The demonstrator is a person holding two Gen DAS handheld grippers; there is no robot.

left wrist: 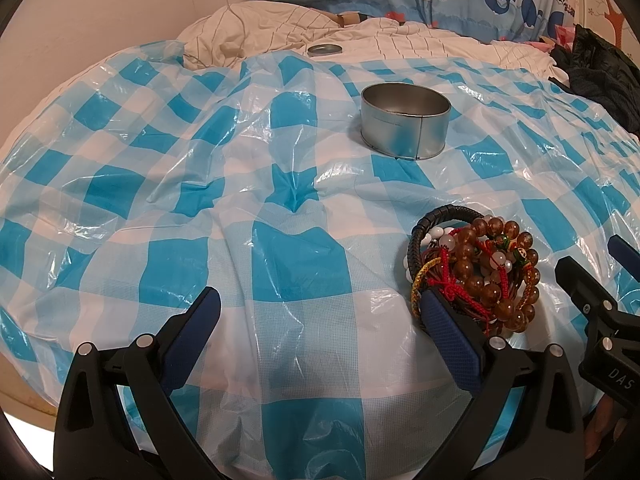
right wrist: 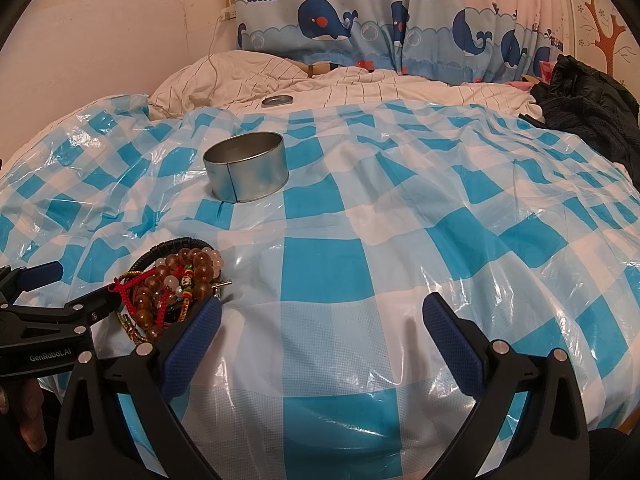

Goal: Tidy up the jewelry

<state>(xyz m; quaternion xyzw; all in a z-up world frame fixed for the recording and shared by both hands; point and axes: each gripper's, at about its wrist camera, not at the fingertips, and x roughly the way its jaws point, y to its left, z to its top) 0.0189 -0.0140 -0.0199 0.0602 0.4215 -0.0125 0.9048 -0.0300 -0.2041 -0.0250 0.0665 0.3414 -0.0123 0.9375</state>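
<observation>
Both your grippers — left gripper [left wrist: 320, 320] and right gripper [right wrist: 322, 320] — have jaws wide apart, gripping nothing, flanking the jewelry pile [left wrist: 476, 270] lying between them on the crinkly checked plastic sheet [left wrist: 240, 160]. Pile's a tangle: glossy amber beads, red cord, a braided black band. The round metal tin [left wrist: 405, 126] sits open beyond it — likely the destination.

We can only make out 2 bits of text here: "GenRobot.AI" in white on the black body of the left gripper [right wrist: 56, 292] in the right wrist view, and a partial "DAS" on the right gripper [left wrist: 616, 280] in the left wrist view.
</observation>
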